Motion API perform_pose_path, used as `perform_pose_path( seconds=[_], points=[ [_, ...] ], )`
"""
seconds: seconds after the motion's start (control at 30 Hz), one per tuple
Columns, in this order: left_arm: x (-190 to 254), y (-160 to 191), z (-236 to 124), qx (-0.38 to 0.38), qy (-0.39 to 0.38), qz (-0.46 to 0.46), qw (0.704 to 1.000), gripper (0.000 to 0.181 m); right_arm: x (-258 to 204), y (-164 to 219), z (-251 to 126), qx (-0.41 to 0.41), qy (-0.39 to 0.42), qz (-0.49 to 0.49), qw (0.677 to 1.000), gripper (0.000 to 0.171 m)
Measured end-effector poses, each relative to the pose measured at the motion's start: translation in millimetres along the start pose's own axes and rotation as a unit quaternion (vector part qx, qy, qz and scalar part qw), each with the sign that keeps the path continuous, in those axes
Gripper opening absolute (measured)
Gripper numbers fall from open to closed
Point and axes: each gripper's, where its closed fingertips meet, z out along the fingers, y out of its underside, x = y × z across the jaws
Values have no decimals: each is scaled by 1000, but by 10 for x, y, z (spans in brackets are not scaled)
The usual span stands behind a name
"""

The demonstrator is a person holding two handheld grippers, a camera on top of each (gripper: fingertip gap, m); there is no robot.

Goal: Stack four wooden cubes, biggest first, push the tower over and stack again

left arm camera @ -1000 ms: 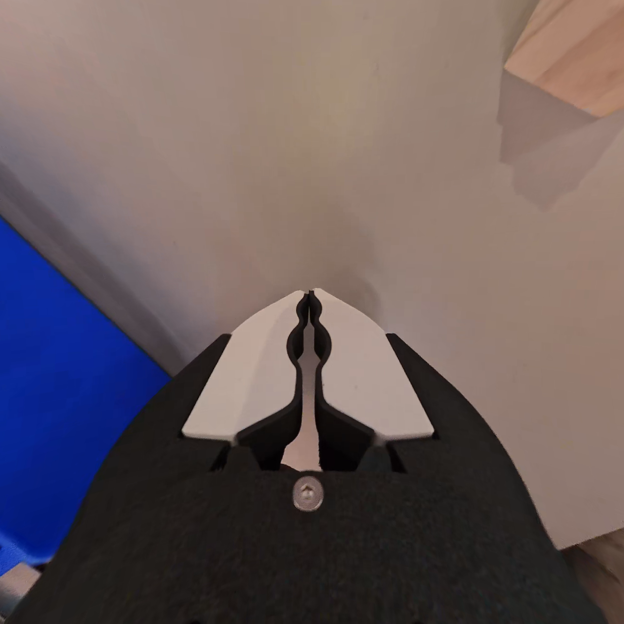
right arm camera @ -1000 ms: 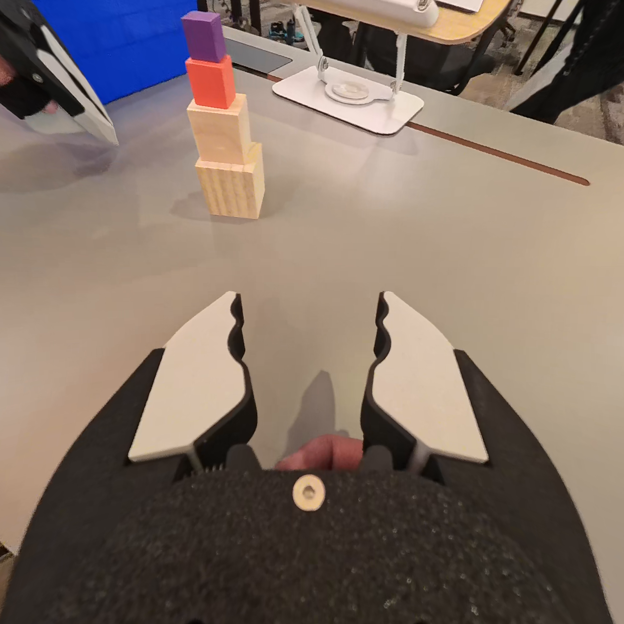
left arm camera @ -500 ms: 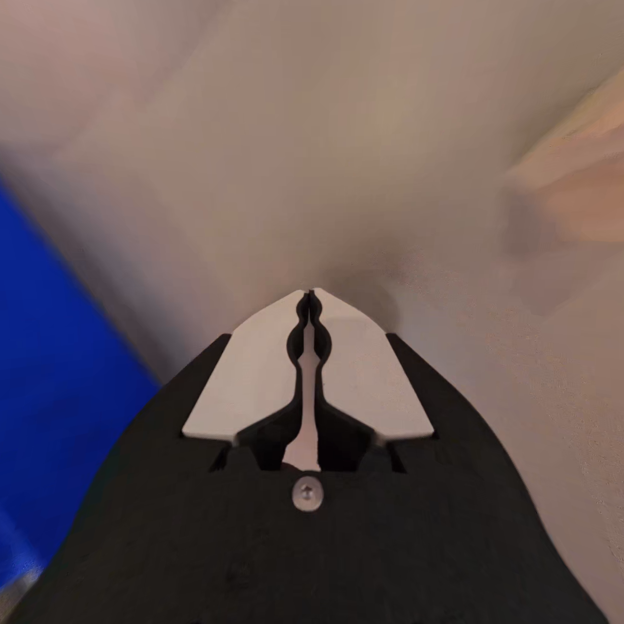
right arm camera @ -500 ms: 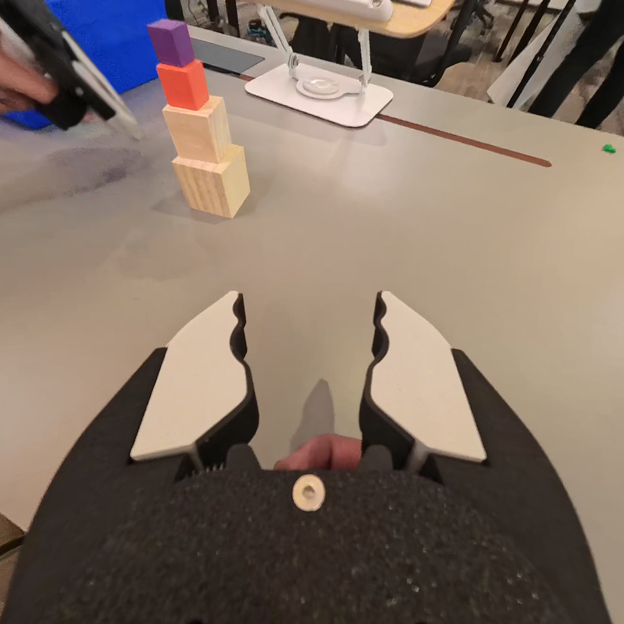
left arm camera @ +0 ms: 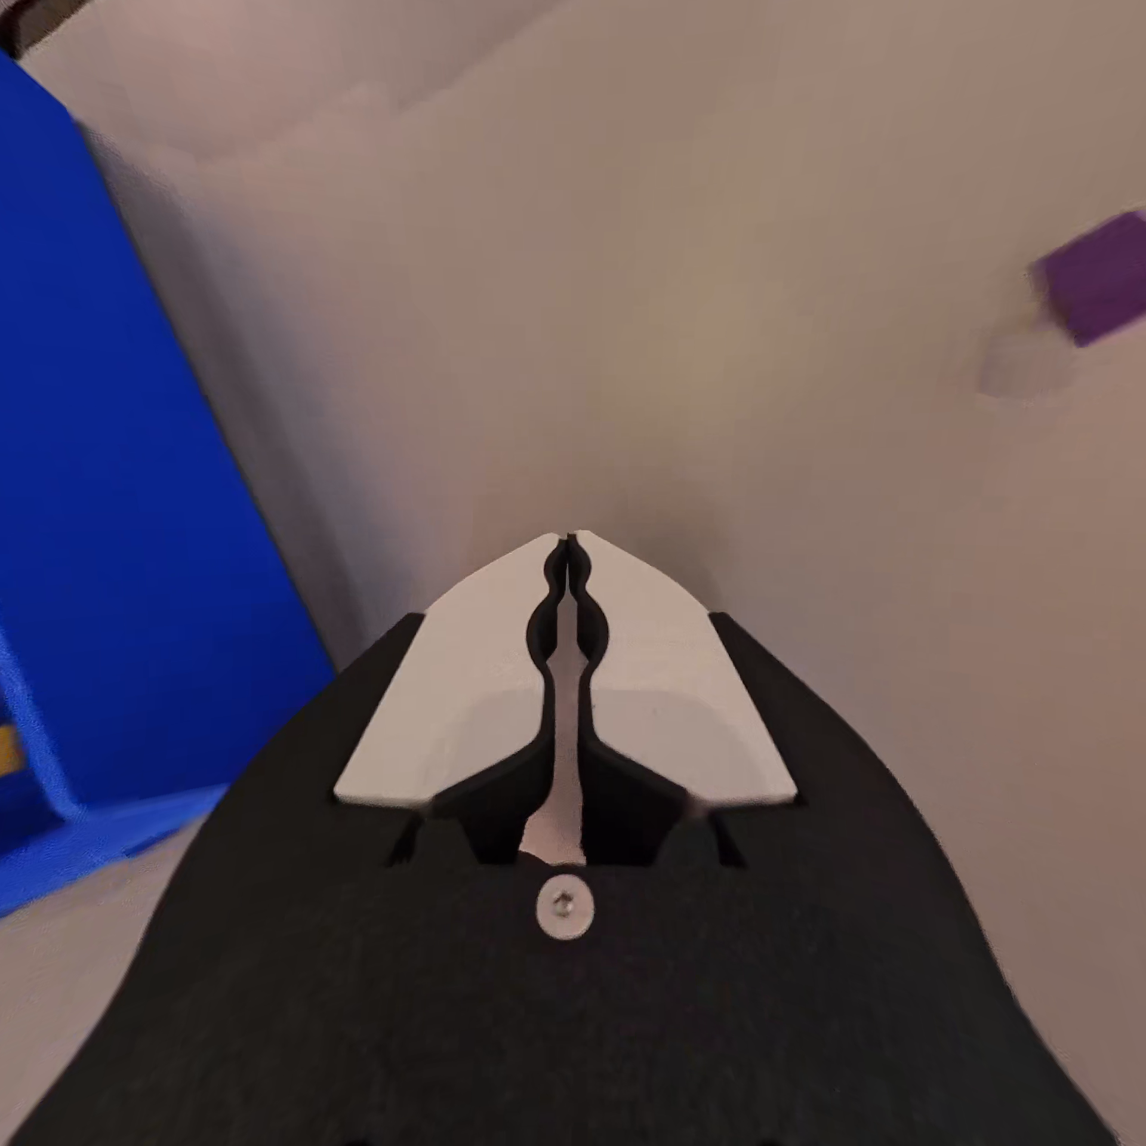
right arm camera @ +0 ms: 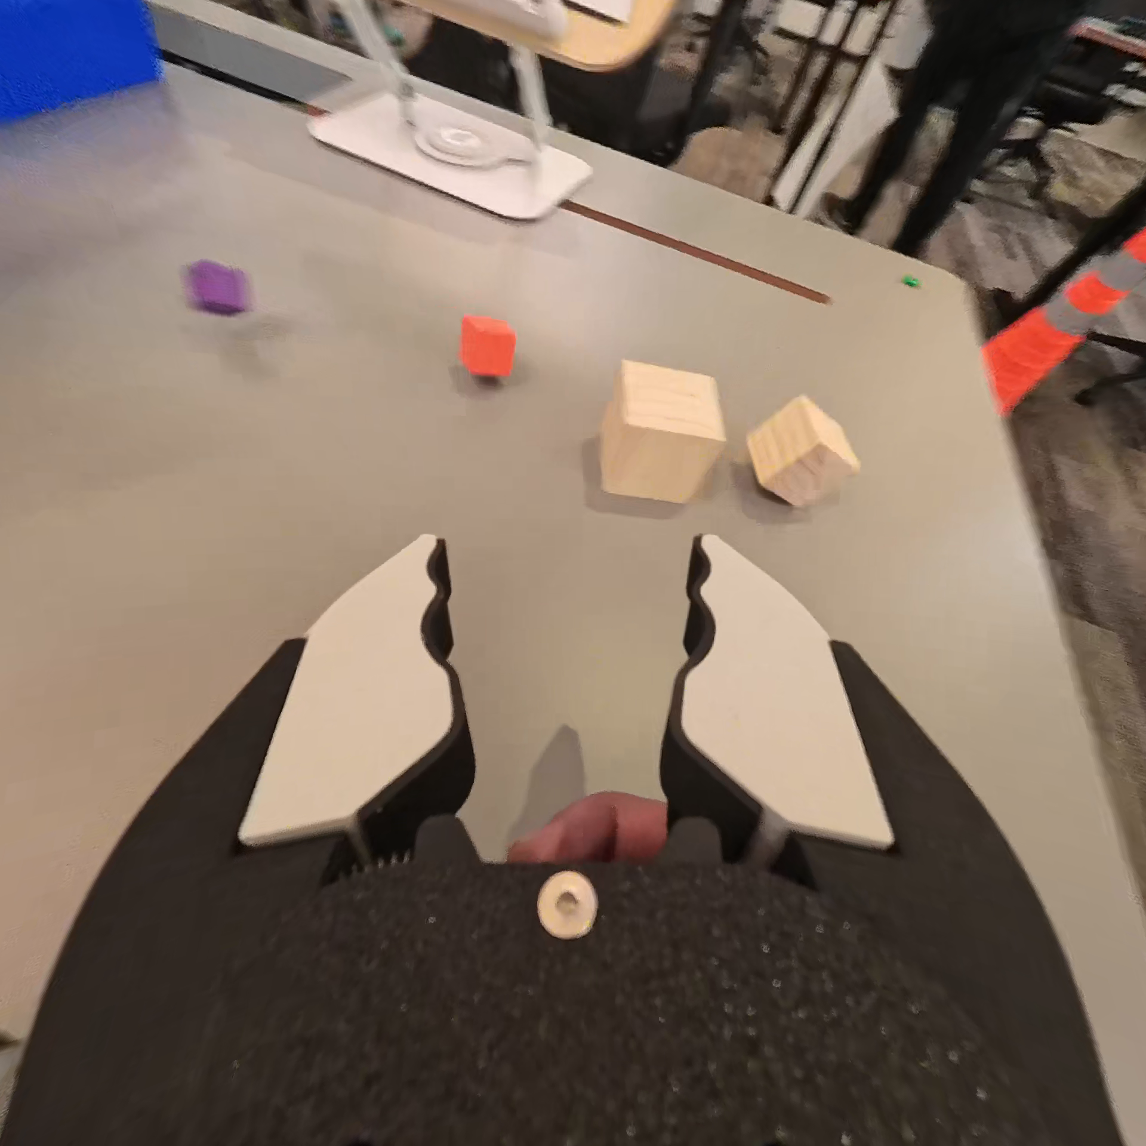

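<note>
The four cubes lie scattered on the grey table (right arm camera: 186, 558) in the right wrist view. The purple cube (right arm camera: 216, 287) is blurred at the far left. The orange cube (right arm camera: 487, 345) is tilted on an edge near the middle. The biggest plain wooden cube (right arm camera: 662, 431) sits right of it, and the smaller plain cube (right arm camera: 802, 451) is tipped on a corner beside it. My right gripper (right arm camera: 567, 546) is open and empty, short of the cubes. My left gripper (left arm camera: 569, 536) is shut and empty over bare table; the purple cube (left arm camera: 1094, 276) shows blurred at that view's right edge.
A blue box (left arm camera: 93, 496) stands left of my left gripper, and shows at the far left corner in the right wrist view (right arm camera: 68, 49). A white stand base (right arm camera: 453, 155) sits at the table's back. The table's right edge (right arm camera: 1017, 496) is near the plain cubes. An orange cone (right arm camera: 1054, 328) stands beyond it.
The four-cube tower stood half a second ago; now it has fallen and the cubes are scattered, some still moving. My left gripper swept across and has left the right wrist view.
</note>
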Motion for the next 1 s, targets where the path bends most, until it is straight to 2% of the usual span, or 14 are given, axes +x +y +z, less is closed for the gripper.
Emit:
perform_pose_path(
  seconds=[0.03,0.07,0.1,0.2,0.27,0.33,0.43,0.6,0.73,1.0],
  points=[
    [60,78,-64,23,22,-10,999,3,144,78,-33,-12,9,-1,1000,75],
    [125,131,-118,52,41,-21,998,34,289,172,-79,-27,17,-1,999,78],
    [187,190,-168,70,56,-34,995,57,438,259,-137,-35,28,8,999,78],
    [443,166,-382,178,102,-52,977,90,599,407,-252,-36,23,46,998,80],
    [469,109,-532,263,86,-61,959,108,529,390,-231,-23,23,48,998,81],
    [510,66,-675,317,80,-72,942,111,398,319,-159,-10,16,55,998,83],
    [473,97,-850,345,34,-66,936,120,135,157,-20,4,-3,70,998,88],
    [275,260,-971,361,-26,-113,925,117,-332,-32,185,18,4,66,998,91],
    [241,280,-1028,367,-48,-138,919,114,-475,-157,186,39,27,65,997,93],
    [566,458,-896,325,-11,-145,935,108,-519,-133,152,40,26,68,997,95]
  ],
)
